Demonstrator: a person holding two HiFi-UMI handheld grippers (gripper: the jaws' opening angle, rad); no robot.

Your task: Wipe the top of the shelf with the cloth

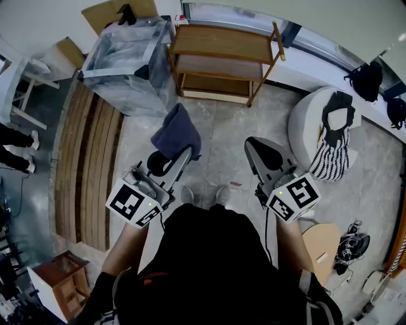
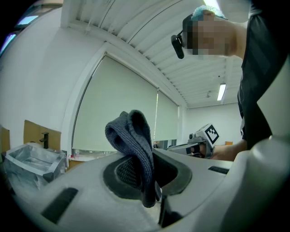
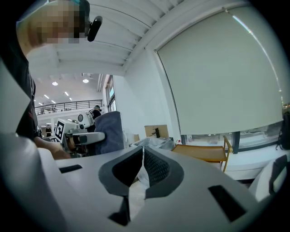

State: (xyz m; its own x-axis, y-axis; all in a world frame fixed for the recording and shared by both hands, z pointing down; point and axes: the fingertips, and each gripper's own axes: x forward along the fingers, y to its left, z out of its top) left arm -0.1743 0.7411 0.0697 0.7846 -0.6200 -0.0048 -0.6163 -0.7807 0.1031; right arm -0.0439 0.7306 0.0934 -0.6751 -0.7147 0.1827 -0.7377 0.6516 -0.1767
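A dark blue-grey cloth (image 1: 177, 131) hangs folded from my left gripper (image 1: 172, 154), which is shut on it. In the left gripper view the cloth (image 2: 134, 147) stands up between the jaws of the left gripper (image 2: 141, 170). The wooden shelf (image 1: 222, 58), with three boards, stands ahead against the window wall, well beyond both grippers. My right gripper (image 1: 257, 148) is shut with nothing in it. In the right gripper view its pads meet at the right gripper's (image 3: 142, 158) tip, and the shelf (image 3: 202, 152) and the cloth (image 3: 110, 131) show behind.
A clear plastic bin (image 1: 128, 58) stands just left of the shelf, with cardboard boxes (image 1: 113, 13) behind it. A slatted wooden platform (image 1: 87, 166) lies at the left. A white pouf with a striped bag (image 1: 332, 141) sits at the right, near a round stool (image 1: 325, 245).
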